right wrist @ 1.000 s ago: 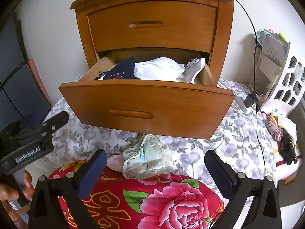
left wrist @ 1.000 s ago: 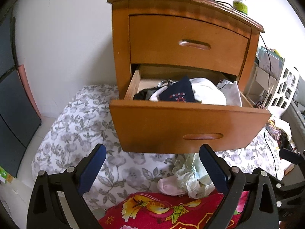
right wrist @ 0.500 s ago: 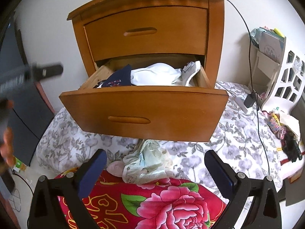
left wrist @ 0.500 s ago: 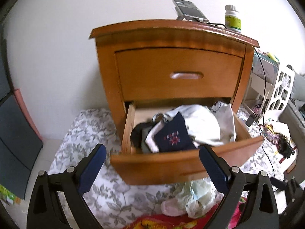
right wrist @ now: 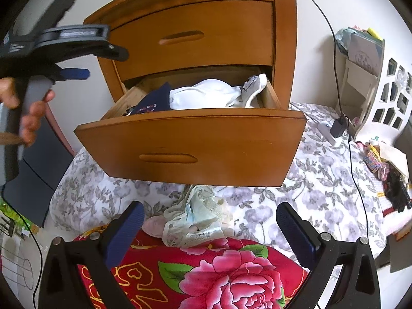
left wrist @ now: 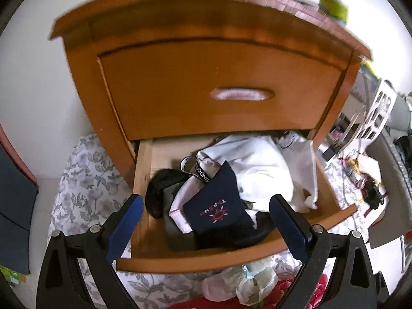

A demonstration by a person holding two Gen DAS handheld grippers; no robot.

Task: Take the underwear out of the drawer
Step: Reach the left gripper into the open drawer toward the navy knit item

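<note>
Underwear (left wrist: 219, 206) lies untaken at the frame's centre in the open drawer (left wrist: 200, 260), both the left claw (left wrist: 206, 228) and right claw (right wrist: 209, 231) spread, gripping nothing.

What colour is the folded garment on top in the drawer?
Navy garment with a red-and-white sun logo; clearest in the left wrist view.

A plain white wall (right wrist: 322, 13) stands behind an orange-brown wooden nightstand (left wrist: 206, 87) with its upper drawer closed. A grey floral-print bedsheet (right wrist: 303, 180) spreads beneath, with a red peony-patterned quilt (right wrist: 219, 275) nearest. A white openwork plastic rack (right wrist: 386, 87) stands at right; a dark panel (right wrist: 43, 170) leans at left.
</note>
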